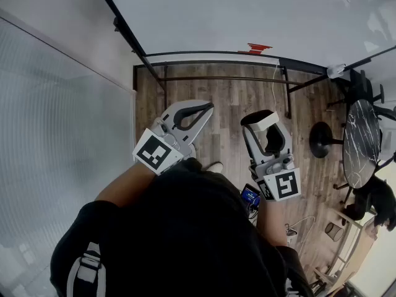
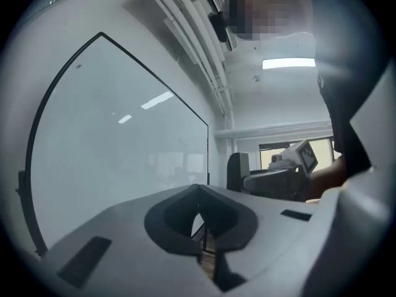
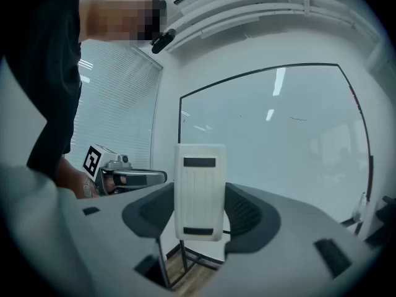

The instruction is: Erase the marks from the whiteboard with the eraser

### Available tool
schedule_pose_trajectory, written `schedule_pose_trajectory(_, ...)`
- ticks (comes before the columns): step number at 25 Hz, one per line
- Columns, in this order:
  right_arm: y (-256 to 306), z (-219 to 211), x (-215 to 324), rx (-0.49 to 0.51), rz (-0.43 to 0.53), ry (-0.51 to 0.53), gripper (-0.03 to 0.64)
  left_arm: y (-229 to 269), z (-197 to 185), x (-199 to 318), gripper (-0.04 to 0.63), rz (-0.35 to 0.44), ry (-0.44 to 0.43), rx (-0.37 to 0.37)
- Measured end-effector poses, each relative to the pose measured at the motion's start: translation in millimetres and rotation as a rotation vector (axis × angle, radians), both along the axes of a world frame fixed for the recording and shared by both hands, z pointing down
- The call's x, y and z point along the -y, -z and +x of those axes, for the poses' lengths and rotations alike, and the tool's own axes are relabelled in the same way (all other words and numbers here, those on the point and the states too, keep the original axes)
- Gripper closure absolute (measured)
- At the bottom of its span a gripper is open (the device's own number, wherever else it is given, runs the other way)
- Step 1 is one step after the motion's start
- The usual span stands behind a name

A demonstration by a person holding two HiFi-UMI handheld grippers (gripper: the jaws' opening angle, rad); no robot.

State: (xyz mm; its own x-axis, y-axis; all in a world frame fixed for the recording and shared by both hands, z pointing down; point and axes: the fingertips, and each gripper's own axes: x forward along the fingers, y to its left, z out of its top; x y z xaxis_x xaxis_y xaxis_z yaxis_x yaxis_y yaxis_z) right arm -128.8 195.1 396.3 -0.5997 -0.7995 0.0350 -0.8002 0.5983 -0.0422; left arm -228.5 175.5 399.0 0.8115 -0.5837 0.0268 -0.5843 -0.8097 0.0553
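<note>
Straight ahead of your right gripper (image 1: 266, 130), the whiteboard (image 1: 247, 11) stands apart from both tools, nothing touching it yet. Your right gripper's jaws are clamped on the eraser (image 3: 199, 190). It stands upright between them, its long axis across the line along which they close and its broad back toward the camera, so the wiping face probably looks at the board.

A red mark (image 1: 258, 47) sits at the board's lower edge, almost in line with that gripper in the head view. A faint dark stroke (image 3: 299, 119) shows higher up in the board's right half.

Your left gripper (image 1: 204, 109) has its jaws brought together on nothing, and it lies further left of the red mark. The reach looks like your right hand's: forward and a little down to the lower edge.
</note>
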Motion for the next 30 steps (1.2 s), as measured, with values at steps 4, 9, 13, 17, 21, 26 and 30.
schedule_pose_trajectory(4, 4.3, -5.0, -5.1, 0.005, 0.006, -0.006, 0.368, 5.3, -1.4, -8.0, 0.591, 0.018, -0.009, 0.006)
schedule_pose_trajectory(9, 8.0, 0.9, -9.7, 0.012, -0.002, -0.023, 0.368, 10.2, 3.8, -15.0, 0.591, 0.009, -0.019, 0.0)
schedule_pose_trajectory(13, 6.3, 2.8, -13.9, -0.027, -0.027, -0.013, 0.368, 10.2, 5.7, -14.6, 0.591, 0.013, -0.034, -0.002)
schedule_pose_trajectory(17, 9.4, 4.8, -10.4, -0.04, -0.034, -0.011, 0.368, 12.0, 8.5, -7.0, 0.591, 0.015, -0.044, -0.009)
schedule_pose_trajectory(21, 9.6, 8.9, -5.9, -0.04, -0.03, -0.026, 0.368, 10.0, 12.4, -0.6, 0.591, 0.013, -0.053, -0.007)
schedule_pose_trajectory(26, 9.3, 9.0, -2.7, -0.055, -0.033, -0.04, 0.368, 9.8, 13.3, 3.5, 0.591, 0.005, -0.076, -0.012)
schedule_pose_trajectory(30, 6.1, 3.2, 5.4, -0.066, -0.044, -0.047, 0.368, 7.9, 7.2, 13.2, 0.591, 0.004, -0.088, -0.012)
